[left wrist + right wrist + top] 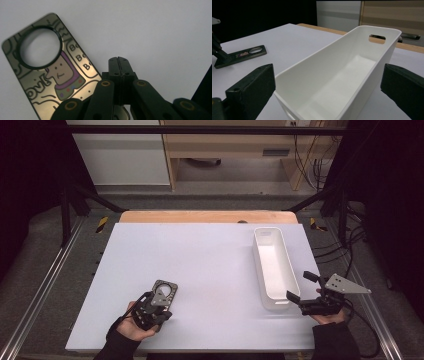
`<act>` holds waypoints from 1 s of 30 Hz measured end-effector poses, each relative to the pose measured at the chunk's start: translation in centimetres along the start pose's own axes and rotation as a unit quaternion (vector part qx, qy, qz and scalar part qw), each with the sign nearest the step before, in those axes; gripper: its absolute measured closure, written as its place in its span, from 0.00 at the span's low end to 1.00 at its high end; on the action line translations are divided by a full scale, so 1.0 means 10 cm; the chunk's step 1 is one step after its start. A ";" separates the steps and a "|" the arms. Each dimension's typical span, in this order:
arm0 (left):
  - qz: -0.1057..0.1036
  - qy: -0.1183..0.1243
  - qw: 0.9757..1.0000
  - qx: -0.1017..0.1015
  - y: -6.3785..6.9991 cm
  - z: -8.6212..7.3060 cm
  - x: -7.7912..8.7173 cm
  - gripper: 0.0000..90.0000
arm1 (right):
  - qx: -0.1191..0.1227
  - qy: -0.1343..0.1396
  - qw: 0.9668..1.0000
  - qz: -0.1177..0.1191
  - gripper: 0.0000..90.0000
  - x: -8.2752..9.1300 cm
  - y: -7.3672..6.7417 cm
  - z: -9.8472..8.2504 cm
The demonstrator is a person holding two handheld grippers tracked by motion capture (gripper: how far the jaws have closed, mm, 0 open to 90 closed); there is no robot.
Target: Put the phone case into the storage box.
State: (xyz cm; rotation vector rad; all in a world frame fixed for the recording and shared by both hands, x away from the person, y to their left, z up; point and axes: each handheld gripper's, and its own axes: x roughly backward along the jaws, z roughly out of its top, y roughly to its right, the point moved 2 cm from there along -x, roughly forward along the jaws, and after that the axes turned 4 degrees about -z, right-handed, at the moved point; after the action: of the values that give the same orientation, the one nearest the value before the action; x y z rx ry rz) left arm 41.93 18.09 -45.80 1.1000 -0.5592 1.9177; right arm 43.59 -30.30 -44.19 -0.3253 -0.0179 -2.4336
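A dark door-hanger card (166, 289) with a round hole and a cartoon figure lies flat on the white table (200, 260). In the left gripper view the card (50, 67) sits left of and partly under my left gripper (118, 60), whose jaws are pressed together with nothing visible between them. From above, the left gripper (160, 298) points at the card's near end. My right gripper (301, 286) stands open at the near end of an empty white bin (274, 265). Its jaws flank the bin (342, 75) in the right gripper view, where the right gripper (328, 85) touches nothing.
The long white bin lies lengthwise at the table's right side, with a handle slot (377, 38) in its far wall. A wooden strip (207, 216) runs along the table's far edge. Black frame posts and cables stand at both sides.
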 end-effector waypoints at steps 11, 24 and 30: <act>0.055 0.117 0.989 0.066 -0.17 0.10 0.35 0.69 | 0.001 -0.001 1.000 0.000 0.00 -0.01 -0.01 0.00; 0.110 0.149 0.974 0.135 -0.44 0.18 0.38 0.13 | 0.001 -0.001 1.000 0.001 0.00 -0.01 -0.01 0.00; 0.116 0.144 0.970 0.159 -0.56 0.22 0.35 0.04 | 0.000 -0.002 1.000 0.002 0.00 -0.02 -0.01 0.00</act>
State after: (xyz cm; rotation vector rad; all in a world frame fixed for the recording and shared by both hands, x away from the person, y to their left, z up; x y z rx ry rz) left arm 46.75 21.23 -41.81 0.9537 -0.2271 2.3829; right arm 43.64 -30.10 -44.26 -0.3307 -0.0194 -2.4288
